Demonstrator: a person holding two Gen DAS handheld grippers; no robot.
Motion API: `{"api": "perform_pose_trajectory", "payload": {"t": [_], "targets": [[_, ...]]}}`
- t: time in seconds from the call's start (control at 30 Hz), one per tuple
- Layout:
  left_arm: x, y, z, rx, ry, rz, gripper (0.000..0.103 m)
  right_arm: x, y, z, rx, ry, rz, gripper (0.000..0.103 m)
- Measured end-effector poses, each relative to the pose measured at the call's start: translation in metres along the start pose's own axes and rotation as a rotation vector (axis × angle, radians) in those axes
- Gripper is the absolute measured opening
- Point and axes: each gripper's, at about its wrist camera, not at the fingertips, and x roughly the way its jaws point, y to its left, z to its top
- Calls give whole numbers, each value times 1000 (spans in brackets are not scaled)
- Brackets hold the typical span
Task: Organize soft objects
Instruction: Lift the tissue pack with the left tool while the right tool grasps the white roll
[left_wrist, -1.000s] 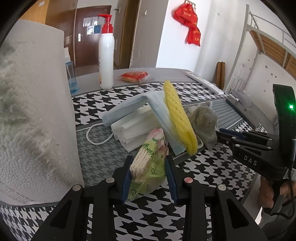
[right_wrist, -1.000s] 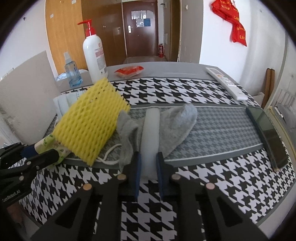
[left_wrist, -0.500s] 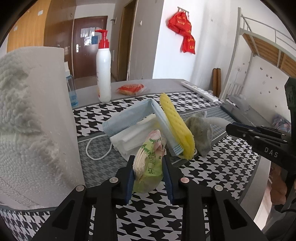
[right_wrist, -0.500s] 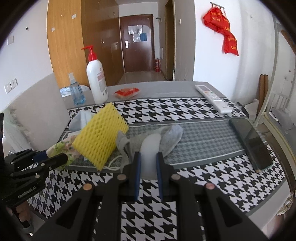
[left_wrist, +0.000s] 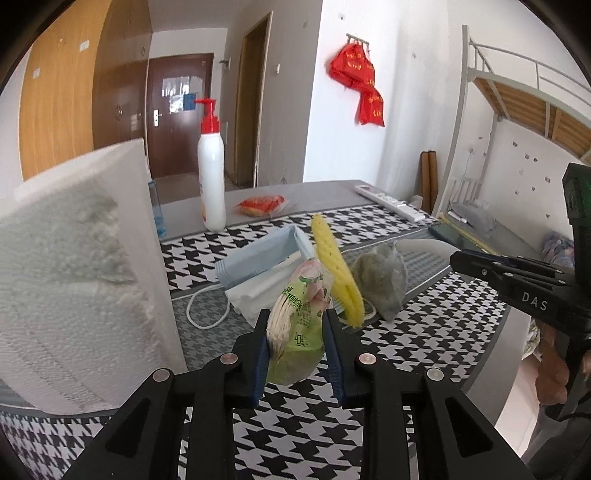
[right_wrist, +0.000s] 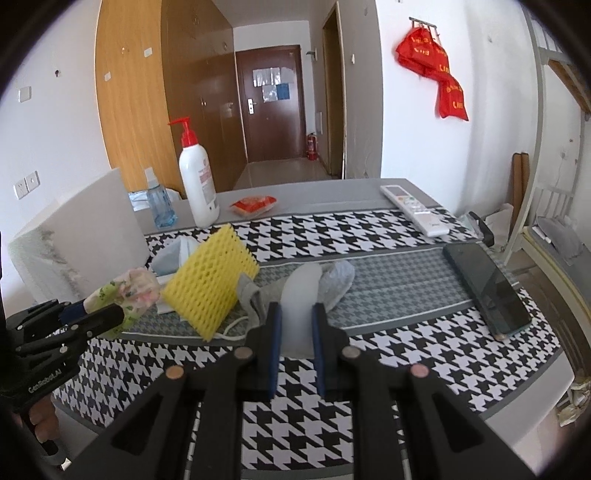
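Left hand-held gripper (left_wrist: 295, 334): clamped on green tissue pack (left_wrist: 300, 325). Right hand-held gripper (right_wrist: 296, 334): clamped on translucent white foam sleeve (right_wrist: 300, 306), above counter (right_wrist: 388, 291).

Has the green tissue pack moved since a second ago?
Yes. The green tissue pack, in the left gripper, has lifted off the houndstooth tablecloth.

A black-and-white houndstooth tablecloth (right_wrist: 388, 236) with a finer grey houndstooth band covers the table. On it lie a bright yellow foam net sleeve (right_wrist: 210, 282), a pale blue pleated face mask (left_wrist: 258, 258), a crumpled grey sock (left_wrist: 384, 280) and a green tissue packet with pink flowers (left_wrist: 299, 317). A white pump bottle with a red nozzle (right_wrist: 195, 184) stands beside a small orange-red wrapped packet (right_wrist: 253, 204). The left gripper (left_wrist: 297, 349) and the right gripper (right_wrist: 297, 345) are black with blue pads.
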Motion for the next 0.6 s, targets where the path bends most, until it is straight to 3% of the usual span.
{"api": "perform_pose_trajectory", "payload": {"t": [0.6], "targets": [[-42,-6,9,18,-88,20,29,-25,11,4,-16,-61,34,19]]}}
